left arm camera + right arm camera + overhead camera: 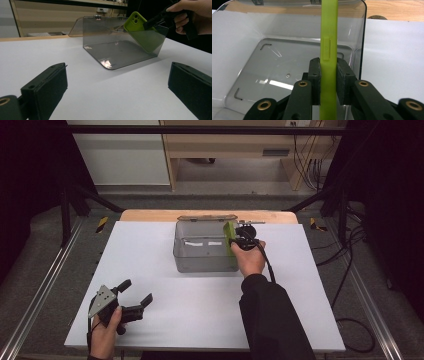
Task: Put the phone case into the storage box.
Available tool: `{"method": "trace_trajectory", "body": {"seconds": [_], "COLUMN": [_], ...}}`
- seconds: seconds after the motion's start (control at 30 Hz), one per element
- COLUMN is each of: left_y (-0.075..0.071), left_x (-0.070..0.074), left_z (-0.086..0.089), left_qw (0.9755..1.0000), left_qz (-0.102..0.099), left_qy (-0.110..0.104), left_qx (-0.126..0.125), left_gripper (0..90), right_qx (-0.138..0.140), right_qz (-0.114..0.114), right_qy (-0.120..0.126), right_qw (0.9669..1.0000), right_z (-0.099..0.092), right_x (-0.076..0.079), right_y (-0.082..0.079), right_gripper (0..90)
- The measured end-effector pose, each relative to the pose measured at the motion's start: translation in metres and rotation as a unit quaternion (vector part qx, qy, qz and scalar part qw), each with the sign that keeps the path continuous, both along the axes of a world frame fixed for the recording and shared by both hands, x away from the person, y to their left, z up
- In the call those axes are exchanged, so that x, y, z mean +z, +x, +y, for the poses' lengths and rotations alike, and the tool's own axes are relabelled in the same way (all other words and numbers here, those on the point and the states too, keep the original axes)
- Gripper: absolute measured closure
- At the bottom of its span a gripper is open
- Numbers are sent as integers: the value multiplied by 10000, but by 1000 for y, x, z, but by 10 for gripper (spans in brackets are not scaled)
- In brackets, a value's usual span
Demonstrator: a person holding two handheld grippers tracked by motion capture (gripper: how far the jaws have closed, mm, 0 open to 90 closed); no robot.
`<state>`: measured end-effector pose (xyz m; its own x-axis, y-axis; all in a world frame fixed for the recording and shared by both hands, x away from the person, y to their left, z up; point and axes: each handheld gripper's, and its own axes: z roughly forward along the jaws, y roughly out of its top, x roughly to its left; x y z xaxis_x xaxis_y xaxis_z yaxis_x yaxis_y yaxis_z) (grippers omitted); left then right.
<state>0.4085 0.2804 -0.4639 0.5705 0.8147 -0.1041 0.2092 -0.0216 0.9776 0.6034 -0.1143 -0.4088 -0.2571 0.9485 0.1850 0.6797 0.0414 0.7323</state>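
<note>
In the right gripper view the green phone case (328, 45) ran off the top edge and off the bottom edge, so neither end could be seen, and the jaws covered its sides where they pressed against it. The clear bin (274, 75) was cut by the left and top edges there. In the high view the right hand (249, 257) hid most of the right gripper (243, 240), and the case was too small to make out in detail. In the left gripper view the left gripper (117, 87) had both jaws cropped by the bottom edge, and the bin's tinted wall dimmed the case's lower part.
</note>
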Motion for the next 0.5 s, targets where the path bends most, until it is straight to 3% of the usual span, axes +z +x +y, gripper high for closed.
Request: {"method": "trace_trajectory", "body": {"seconds": [0.5], "left_y": [0], "left_x": [0], "left_z": [0], "left_qw": [10000], "left_qz": [1], "left_qy": [1], "left_qx": [4], "left_gripper": [23], "right_qx": [-19], "right_qz": [-35], "right_qy": [-13], "right_qw": [10000], "right_z": [1], "right_x": [1], "right_y": [-1], "right_gripper": [739]}}
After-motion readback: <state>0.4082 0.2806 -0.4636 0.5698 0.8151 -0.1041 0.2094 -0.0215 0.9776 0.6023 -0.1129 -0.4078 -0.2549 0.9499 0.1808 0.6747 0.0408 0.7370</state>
